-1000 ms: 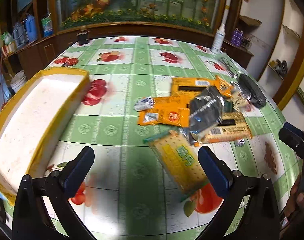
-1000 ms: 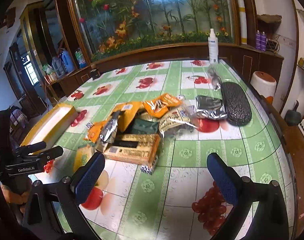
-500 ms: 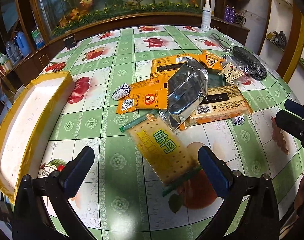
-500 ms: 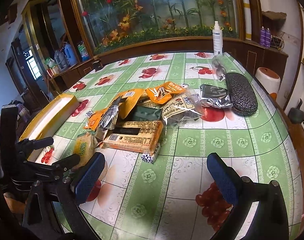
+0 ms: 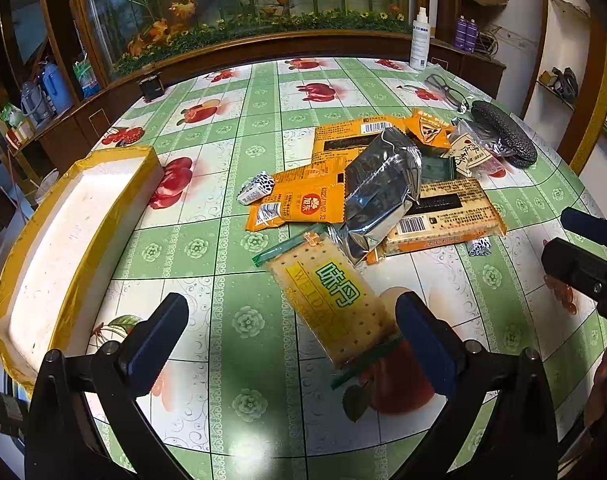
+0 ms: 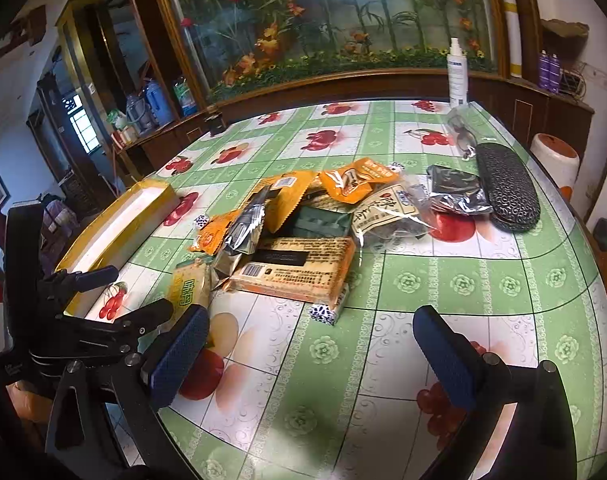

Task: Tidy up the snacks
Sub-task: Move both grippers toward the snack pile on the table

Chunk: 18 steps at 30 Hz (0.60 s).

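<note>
Several snack packets lie heaped mid-table. A yellow cracker pack (image 5: pixel 332 297) with green ends lies nearest, its near end by the right finger of my open left gripper (image 5: pixel 291 332), nothing held. Behind it sit a silver foil bag (image 5: pixel 379 196), an orange pouch (image 5: pixel 303 200) and a long orange biscuit box (image 5: pixel 443 220). A white foam box with yellow taped rim (image 5: pixel 63 232) lies empty at the left. My right gripper (image 6: pixel 311 356) hovers open over the near table edge, short of the biscuit box (image 6: pixel 295 272). The left gripper (image 6: pixel 115 300) shows at its left beside the cracker pack (image 6: pixel 189 288).
A black glasses case (image 6: pixel 507 192) and spectacles (image 5: pixel 443 86) lie at the table's right side, a white spray bottle (image 6: pixel 457 74) at the far edge. A small wrapped candy (image 6: pixel 327 310) sits before the biscuit box. Wooden cabinets and a floral glass panel ring the table.
The left gripper has moved forward and lower toward the cracker pack, which now reaches beside its right finger. The right gripper has crept slightly closer to the pile. Both stay open.
</note>
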Each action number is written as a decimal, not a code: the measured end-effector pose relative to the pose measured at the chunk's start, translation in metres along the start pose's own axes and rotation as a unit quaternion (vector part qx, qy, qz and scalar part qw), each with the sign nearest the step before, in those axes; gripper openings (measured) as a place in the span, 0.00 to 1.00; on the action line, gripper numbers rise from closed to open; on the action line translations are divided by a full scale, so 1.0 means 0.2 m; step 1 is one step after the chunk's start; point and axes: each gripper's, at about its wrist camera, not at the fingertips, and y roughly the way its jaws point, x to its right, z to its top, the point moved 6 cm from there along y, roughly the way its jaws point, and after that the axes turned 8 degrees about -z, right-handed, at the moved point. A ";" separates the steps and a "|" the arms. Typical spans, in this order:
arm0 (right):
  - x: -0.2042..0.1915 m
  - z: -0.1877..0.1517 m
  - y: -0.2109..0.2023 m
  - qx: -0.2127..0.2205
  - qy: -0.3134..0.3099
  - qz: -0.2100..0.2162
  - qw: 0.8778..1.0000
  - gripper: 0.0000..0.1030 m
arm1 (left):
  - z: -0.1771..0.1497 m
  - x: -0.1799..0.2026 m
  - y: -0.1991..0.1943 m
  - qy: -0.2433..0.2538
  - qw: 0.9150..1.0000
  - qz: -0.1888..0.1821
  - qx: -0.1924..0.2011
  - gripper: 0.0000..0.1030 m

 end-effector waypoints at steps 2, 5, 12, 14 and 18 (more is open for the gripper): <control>-0.02 0.01 0.00 0.001 -0.007 0.004 1.000 1.00 | 0.00 0.00 -0.01 0.000 1.000 0.003 0.002 1.00; -0.03 0.02 0.00 0.002 -0.014 0.009 1.000 1.00 | 0.00 0.00 -0.02 -0.001 1.000 0.003 0.005 1.00; -0.08 0.05 -0.01 0.012 -0.035 0.016 0.999 1.00 | 0.00 -0.01 -0.02 -0.006 1.000 -0.001 0.003 1.00; -0.10 0.06 0.00 0.013 -0.047 0.019 0.999 1.00 | 0.00 -0.01 -0.01 -0.015 1.000 -0.009 -0.003 1.00; -0.15 0.08 0.06 0.003 -0.109 0.034 0.993 1.00 | -0.02 -0.02 0.04 -0.030 0.999 -0.022 -0.019 1.00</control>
